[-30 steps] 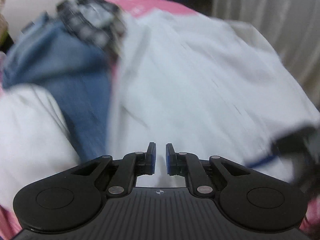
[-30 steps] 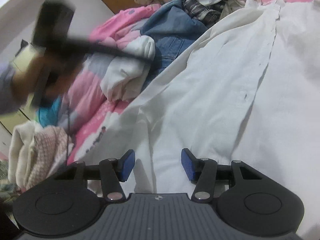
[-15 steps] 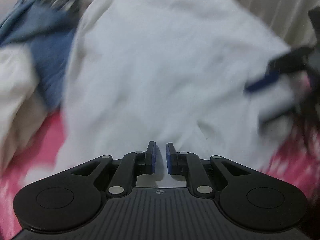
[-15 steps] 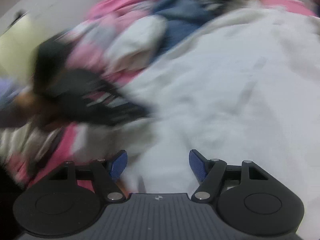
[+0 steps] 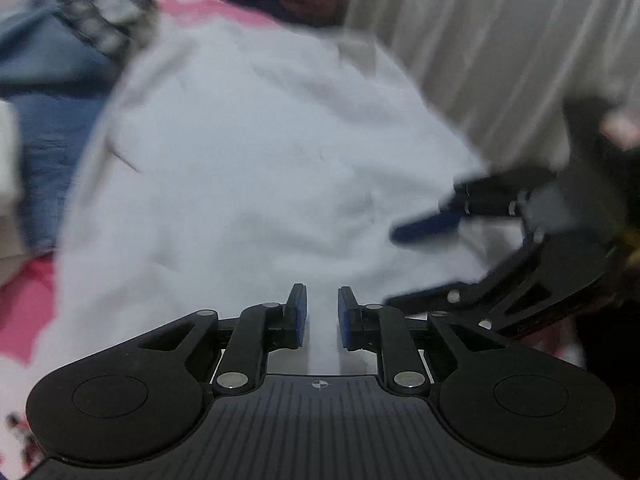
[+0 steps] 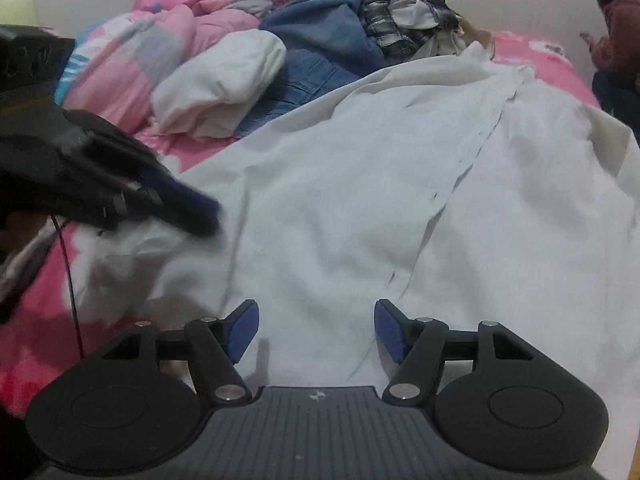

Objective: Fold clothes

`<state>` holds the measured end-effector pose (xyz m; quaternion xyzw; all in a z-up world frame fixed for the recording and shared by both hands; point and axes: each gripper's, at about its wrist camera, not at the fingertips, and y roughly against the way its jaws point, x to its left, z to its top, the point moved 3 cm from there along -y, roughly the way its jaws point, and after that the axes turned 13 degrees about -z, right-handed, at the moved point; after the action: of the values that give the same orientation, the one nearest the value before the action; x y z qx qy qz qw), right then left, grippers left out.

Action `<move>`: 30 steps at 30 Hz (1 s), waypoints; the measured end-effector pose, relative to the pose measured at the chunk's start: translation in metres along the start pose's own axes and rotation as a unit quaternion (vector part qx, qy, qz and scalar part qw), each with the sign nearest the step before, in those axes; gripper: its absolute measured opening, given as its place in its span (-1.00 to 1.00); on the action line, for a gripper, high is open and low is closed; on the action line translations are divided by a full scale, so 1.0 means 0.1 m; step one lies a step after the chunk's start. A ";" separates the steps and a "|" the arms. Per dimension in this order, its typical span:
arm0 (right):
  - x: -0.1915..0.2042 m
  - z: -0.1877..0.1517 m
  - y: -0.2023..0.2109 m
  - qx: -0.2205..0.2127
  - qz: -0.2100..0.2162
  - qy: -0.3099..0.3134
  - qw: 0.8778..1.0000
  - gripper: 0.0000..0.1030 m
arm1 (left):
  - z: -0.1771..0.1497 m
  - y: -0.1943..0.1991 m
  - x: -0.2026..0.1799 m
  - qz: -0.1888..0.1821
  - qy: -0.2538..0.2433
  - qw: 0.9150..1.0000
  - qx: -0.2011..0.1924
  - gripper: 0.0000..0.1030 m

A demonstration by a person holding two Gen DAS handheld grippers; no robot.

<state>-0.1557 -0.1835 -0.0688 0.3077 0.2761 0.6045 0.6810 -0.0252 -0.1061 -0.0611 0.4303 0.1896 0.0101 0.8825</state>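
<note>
The white shirt (image 6: 400, 184) lies spread on the bed (image 6: 540, 52), its button placket running away from both tools. The left tool (image 5: 322, 322), narrow and just opening, sits over its near-left edge; the right tool (image 6: 316, 330) gapes wide, empty.

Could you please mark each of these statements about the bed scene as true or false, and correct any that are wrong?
1. A white shirt is spread flat over the pink bedding. True.
2. The right gripper has its jaws clamped tight on a sock. False: its jaws stand wide apart above the shirt and hold nothing.
3. Blue denim clothing lies in the pile beyond the shirt. True.
4. The left gripper is lifting a checked garment. False: only white shirt cloth shows in the narrow gap between its jaws; the checked garment lies in the pile.
5. The shirt is already folded into a neat square. False: it lies opened out.
</note>
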 end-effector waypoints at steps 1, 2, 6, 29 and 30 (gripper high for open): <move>0.01 -0.01 -0.04 0.003 -0.004 0.009 1.000 0.29 | -0.08 -0.09 0.03 0.021 -0.002 0.999 0.027 -0.67; 0.02 -0.02 -0.08 0.005 -0.009 0.017 1.000 0.29 | -0.13 -0.11 0.07 0.034 -0.008 0.999 0.038 -0.67; 0.04 -0.10 -0.04 0.002 -0.031 0.063 0.998 0.31 | -0.44 0.26 0.19 0.086 0.010 0.994 0.063 -0.60; 0.05 0.48 -0.37 -0.055 0.002 0.008 0.998 0.39 | -1.00 1.36 0.83 0.126 0.260 0.956 -0.044 -0.97; 0.01 0.50 -0.44 -0.049 -0.008 0.001 0.999 0.39 | -0.96 1.47 0.87 0.150 0.253 0.955 -0.047 -0.97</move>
<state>-0.0897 -0.1900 -0.0693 0.2710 0.2490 0.6117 0.7002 0.0437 0.0748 -0.0303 0.3951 0.3391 0.2601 0.8132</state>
